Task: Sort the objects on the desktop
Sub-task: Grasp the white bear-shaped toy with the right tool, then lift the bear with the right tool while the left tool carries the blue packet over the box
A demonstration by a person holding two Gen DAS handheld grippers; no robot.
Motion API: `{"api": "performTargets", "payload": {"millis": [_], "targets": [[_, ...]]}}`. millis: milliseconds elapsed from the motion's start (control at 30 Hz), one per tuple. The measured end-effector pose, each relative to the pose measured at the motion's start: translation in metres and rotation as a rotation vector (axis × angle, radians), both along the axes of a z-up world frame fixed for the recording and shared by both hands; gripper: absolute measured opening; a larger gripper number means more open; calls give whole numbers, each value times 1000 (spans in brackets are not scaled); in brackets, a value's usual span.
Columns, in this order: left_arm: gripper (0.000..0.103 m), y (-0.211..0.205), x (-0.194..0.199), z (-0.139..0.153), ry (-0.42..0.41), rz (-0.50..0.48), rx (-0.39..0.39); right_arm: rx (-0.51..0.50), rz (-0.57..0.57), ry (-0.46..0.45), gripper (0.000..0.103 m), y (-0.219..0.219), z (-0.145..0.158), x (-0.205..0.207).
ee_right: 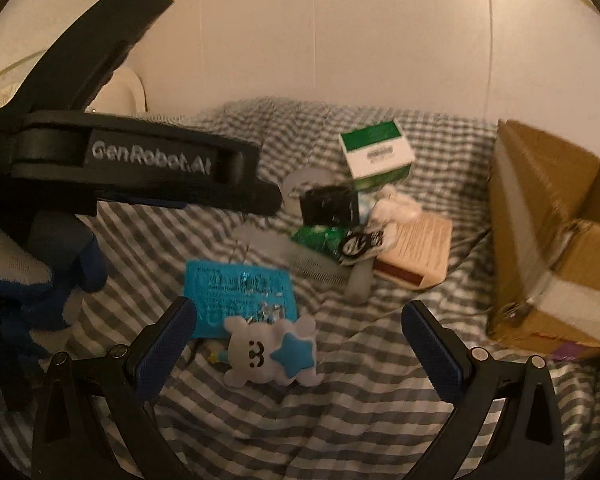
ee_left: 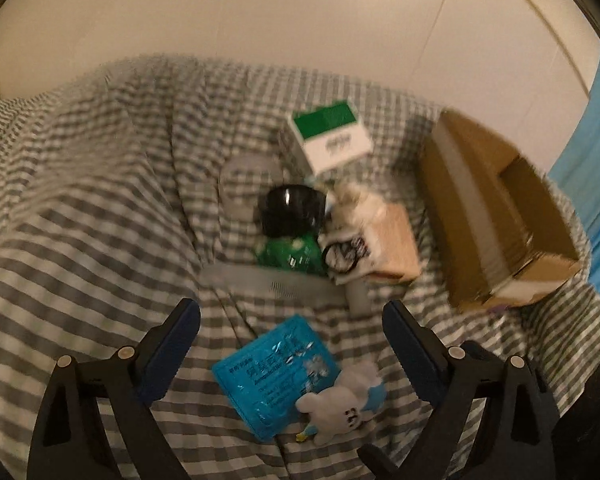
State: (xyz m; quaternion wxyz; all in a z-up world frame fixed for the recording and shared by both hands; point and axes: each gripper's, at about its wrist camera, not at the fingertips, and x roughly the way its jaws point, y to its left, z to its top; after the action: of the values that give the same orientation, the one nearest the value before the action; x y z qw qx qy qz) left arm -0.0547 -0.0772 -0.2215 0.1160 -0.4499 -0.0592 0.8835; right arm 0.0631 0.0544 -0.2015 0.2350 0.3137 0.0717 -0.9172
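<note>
Clutter lies on the checked cloth (ee_left: 100,208); from the left wrist, the left gripper (ee_left: 292,320) gapes wide and empty above the blue packet (ee_left: 272,372), which touches the plush toy (ee_left: 340,404). From the right wrist, the right gripper (ee_right: 300,320) is equally wide and empty over that toy, which looks soft and light and is best pinched across its body; the cardboard box (ee_right: 540,220) waits to the right.

Checked cloth (ee_left: 100,208): blue packet (ee_left: 274,372), cardboard box (ee_left: 496,216).
</note>
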Motion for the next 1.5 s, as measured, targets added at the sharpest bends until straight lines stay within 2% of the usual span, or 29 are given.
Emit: {"api": "performTargets", "payload": {"millis": [167,267,300,333,367,467,567,700,933,1000,1100,1133,1167,1200,1233,1267,1367,1467,1500], "targets": [[95,-1,-7,-20,-58,6,-11,16,35,-67,103,-9,-19,-14],[95,-1,-6,-21,-62,7,-15,79,56,-83,100,-20,-32,-17],[95,-1,-6,-21,-62,8,-17,103,68,-93,92,-23,-37,-17],[95,-1,-6,-20,-63,9,-17,121,84,-106,64,-25,-42,-18],[95,-1,-6,-19,-63,9,-18,144,94,-132,63,-26,-46,-18],[95,0,-6,-17,-62,5,-29,150,75,-115,63,-17,-41,-15],[95,4,-5,-14,-60,-20,-47,187,-34,-71,63,5,-29,-20],[95,18,-5,-20,-93,-87,-109,171,-168,-70,63,45,-18,-34],[95,49,2,-46,-183,-252,-256,4,-286,13,63,97,26,-36],[98,56,0,-60,-222,-274,-339,-22,-289,43,63,100,38,-34],[96,63,-3,-73,-226,-265,-454,-42,-279,63,63,103,47,-31],[90,65,-3,-73,-215,-266,-464,-45,-277,67,63,101,48,-29],[65,65,-2,-71,-201,-264,-471,-49,-274,70,63,102,50,-28],[50,65,-2,-69,-199,-260,-466,-54,-271,75,63,102,53,-26],[48,62,-2,-65,-194,-257,-437,-58,-270,80,63,102,55,-25],[37,60,-1,-62,-184,-251,-417,-63,-270,85,63,103,57,-25],[20,52,-1,-51,-158,-212,-381,-76,-271,89,63,100,59,-27],[8,47,1,-39,-129,-183,-337,-85,-269,92,63,104,60,-25],[7,46,2,-34,-115,-173,-320,-89,-269,93,63,104,60,-25]]}}
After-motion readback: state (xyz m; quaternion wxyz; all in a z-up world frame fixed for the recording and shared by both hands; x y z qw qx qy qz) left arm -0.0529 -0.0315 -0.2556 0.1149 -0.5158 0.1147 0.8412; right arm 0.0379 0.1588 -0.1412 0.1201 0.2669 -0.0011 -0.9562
